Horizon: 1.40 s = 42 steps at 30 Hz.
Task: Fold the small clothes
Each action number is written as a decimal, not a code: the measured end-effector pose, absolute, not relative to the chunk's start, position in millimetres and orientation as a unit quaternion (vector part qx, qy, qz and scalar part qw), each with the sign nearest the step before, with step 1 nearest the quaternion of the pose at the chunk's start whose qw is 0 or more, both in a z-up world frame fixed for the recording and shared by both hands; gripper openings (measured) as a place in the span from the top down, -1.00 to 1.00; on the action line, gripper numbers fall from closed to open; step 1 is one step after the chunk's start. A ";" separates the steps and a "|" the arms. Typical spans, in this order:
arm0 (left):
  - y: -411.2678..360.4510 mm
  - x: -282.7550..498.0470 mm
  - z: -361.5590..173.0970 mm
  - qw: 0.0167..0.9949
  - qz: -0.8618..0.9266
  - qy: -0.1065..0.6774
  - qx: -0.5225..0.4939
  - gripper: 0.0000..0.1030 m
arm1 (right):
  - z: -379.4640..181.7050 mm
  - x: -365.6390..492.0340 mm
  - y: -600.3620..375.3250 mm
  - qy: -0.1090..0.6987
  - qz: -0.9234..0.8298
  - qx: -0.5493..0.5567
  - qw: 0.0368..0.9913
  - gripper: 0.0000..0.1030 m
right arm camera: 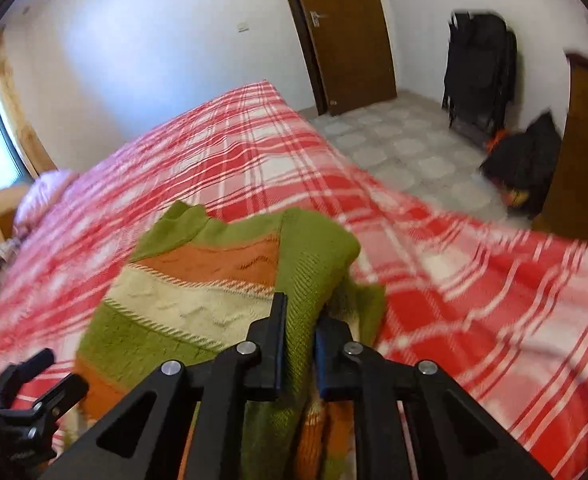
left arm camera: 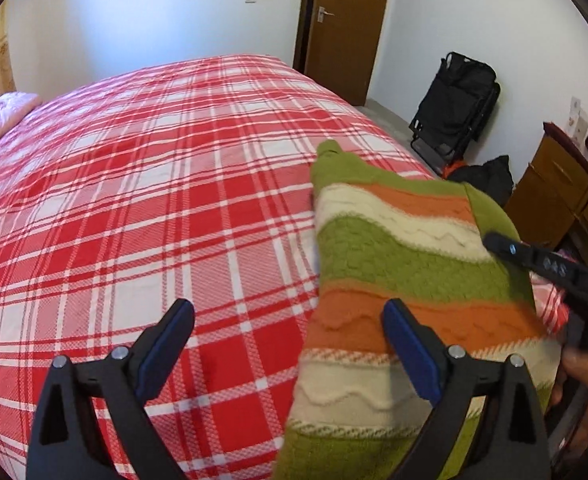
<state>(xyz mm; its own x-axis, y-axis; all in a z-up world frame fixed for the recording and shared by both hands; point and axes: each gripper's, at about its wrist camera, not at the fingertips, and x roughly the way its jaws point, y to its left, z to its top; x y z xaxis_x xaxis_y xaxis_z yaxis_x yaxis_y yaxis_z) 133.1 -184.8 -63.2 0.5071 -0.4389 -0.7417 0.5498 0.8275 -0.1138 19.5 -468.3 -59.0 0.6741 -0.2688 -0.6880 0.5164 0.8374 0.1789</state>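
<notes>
A knitted sweater point(left arm camera: 393, 240) striped green, orange and cream lies partly folded on the red plaid bed cover point(left arm camera: 154, 200), near the bed's right edge. My left gripper point(left arm camera: 288, 312) stands wide open; its right finger is over the sweater's orange stripe and its left finger over bare cover, with nothing pinched. In the right wrist view my right gripper point(right arm camera: 299, 312) is shut on a green fold of the sweater point(right arm camera: 198, 280), which bunches up between the pads. The left gripper point(right arm camera: 60, 372) shows at the lower left of that view, beside the sweater.
A pink pillow point(left arm camera: 2, 116) lies at the far left of the bed. Beyond the bed's right edge are tiled floor point(right arm camera: 405, 148), a brown door point(left arm camera: 345, 28), a black folded chair point(left arm camera: 453, 108), a dark bag point(right arm camera: 525, 168) and a wooden cabinet point(left arm camera: 549, 188).
</notes>
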 end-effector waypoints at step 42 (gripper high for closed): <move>-161.2 37.2 -70.8 0.849 -0.257 0.409 0.212 -1.00 | -48.5 -114.2 -314.9 0.320 -0.201 0.250 0.891 0.30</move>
<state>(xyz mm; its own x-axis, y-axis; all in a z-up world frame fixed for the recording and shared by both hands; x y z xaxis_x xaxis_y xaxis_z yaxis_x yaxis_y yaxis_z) 37.2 -161.2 -70.8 0.5328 -0.2636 -0.8041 0.6102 0.7781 0.1493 -114.2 -314.9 -48.5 0.7143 -0.1992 -0.6708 0.5188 0.7941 0.3166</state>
